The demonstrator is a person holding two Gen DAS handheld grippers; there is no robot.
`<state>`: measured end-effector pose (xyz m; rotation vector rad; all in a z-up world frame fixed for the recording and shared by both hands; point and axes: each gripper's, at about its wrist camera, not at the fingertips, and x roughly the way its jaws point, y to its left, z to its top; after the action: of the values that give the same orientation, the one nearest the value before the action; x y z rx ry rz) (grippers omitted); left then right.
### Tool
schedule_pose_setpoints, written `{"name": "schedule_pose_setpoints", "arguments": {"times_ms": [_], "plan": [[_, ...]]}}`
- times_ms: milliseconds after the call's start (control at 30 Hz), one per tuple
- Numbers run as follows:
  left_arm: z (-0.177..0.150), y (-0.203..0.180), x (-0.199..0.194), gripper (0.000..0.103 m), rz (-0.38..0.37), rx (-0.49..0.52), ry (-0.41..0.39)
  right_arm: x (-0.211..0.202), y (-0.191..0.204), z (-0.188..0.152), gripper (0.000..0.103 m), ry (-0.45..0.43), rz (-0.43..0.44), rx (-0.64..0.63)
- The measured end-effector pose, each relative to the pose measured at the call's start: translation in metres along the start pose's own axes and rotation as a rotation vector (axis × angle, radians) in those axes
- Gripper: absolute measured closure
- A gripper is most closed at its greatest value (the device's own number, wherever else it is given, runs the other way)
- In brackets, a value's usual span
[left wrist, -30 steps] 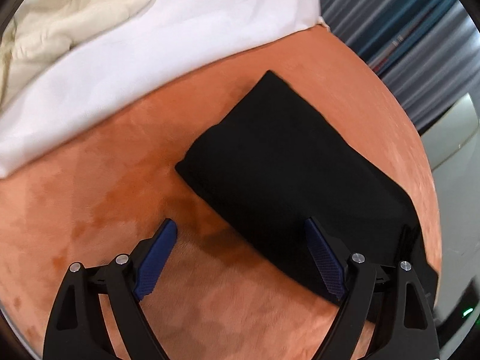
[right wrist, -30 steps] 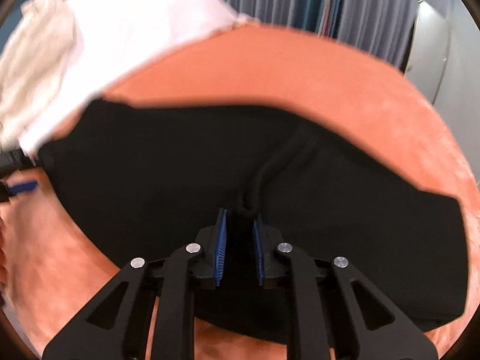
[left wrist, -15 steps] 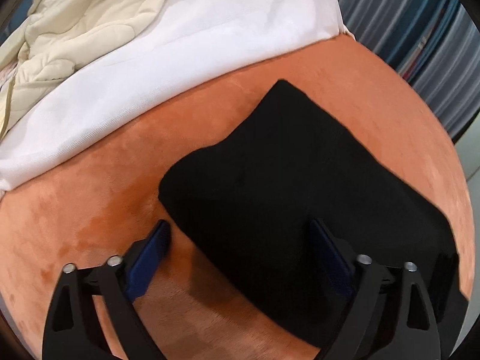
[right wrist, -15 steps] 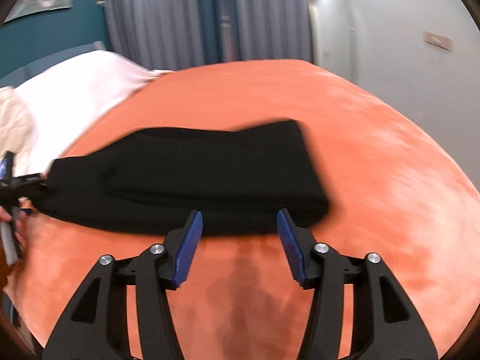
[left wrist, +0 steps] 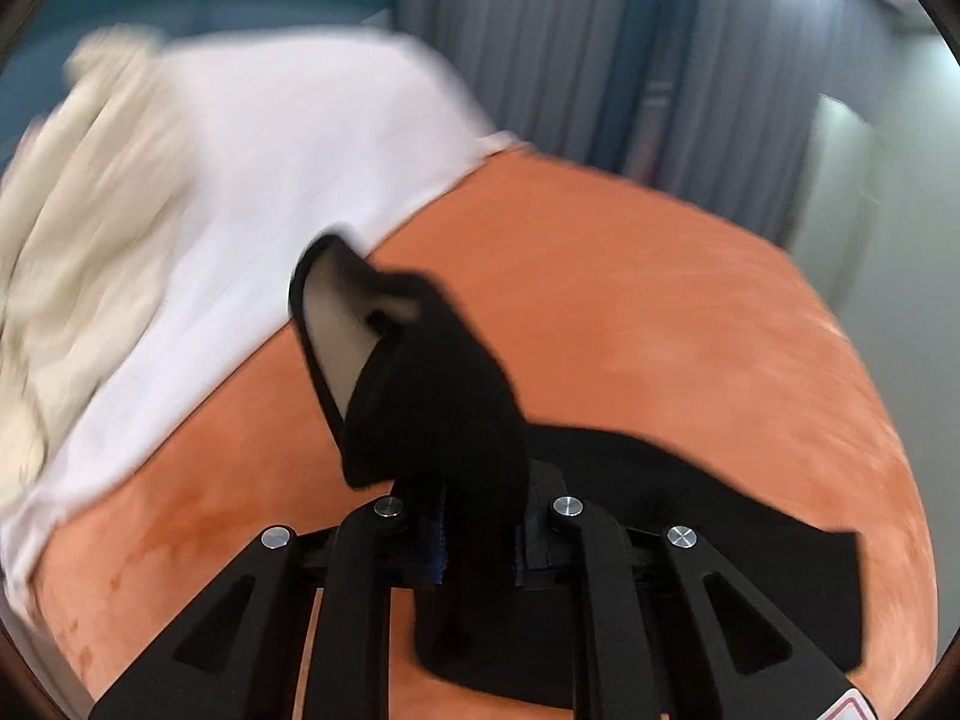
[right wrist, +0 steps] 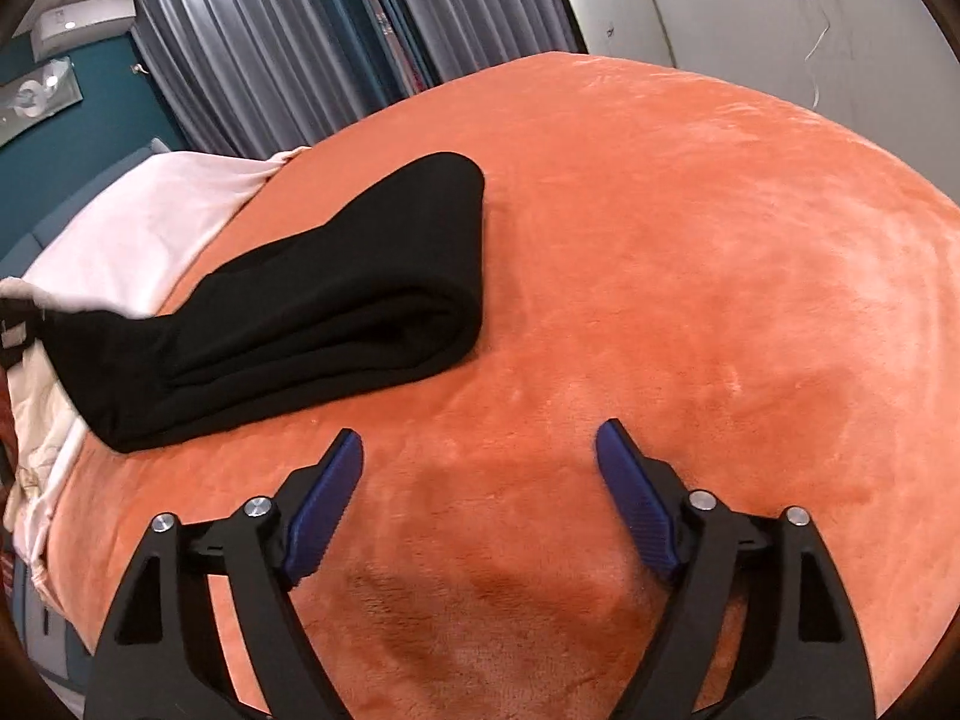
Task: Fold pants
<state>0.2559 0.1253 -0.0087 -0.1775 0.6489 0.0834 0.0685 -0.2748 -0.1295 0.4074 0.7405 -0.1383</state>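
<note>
Since the earlier frame my left gripper [left wrist: 477,546] has gone from standing wide over the end of the black pants [right wrist: 336,306] to being clamped on it and raised off the bed, so the cloth now rises from my jaws in a peak with a pale lining showing inside the fold; my right gripper [right wrist: 480,498] has let go of the pants and swung away, its jaws opening with nothing between them, only the orange blanket [right wrist: 690,252]. I judge the job well along: the pants already lie doubled into a long, layered bundle on the blanket, near the white sheet [left wrist: 288,138], and what seems left is to carry the end I hold over the rest for a last fold and to flatten it. Much is hard to read. The left view is smeared by motion, so the cream quilt [left wrist: 78,228] and the edges of the cloth are soft. The pads of my left jaws are buried in black fabric. In the right view the held end runs off the left edge.
</note>
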Motion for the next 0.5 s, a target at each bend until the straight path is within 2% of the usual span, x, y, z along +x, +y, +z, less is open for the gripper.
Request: {"name": "schedule_pose_setpoints", "arguments": {"times_ms": [133,233,267,300,367,433,500], "plan": [[-0.019,-0.093,-0.008,0.091,-0.124,0.148,0.030,0.001,-0.006,0.000,0.022,-0.004,0.019,0.006],[-0.059,-0.156,0.016,0.091,-0.190,0.230,0.155,-0.004,-0.011,0.000,0.021,-0.008,0.033,0.009],[-0.077,-0.174,0.032,0.091,-0.205,0.250,0.221,-0.004,-0.010,0.000,0.020,-0.008,0.035,0.007],[-0.095,-0.188,0.049,0.091,-0.196,0.266,0.280,-0.005,-0.010,-0.002,0.019,-0.009,0.038,0.006],[-0.126,-0.206,0.064,0.091,-0.149,0.311,0.320,-0.005,-0.010,-0.002,0.019,-0.011,0.044,0.007],[-0.142,-0.218,0.057,0.091,-0.076,0.386,0.236,-0.008,-0.012,-0.003,0.019,-0.013,0.051,0.010],[-0.143,-0.221,0.055,0.088,-0.049,0.406,0.232,-0.008,-0.013,-0.003,0.018,-0.015,0.058,0.011]]}}
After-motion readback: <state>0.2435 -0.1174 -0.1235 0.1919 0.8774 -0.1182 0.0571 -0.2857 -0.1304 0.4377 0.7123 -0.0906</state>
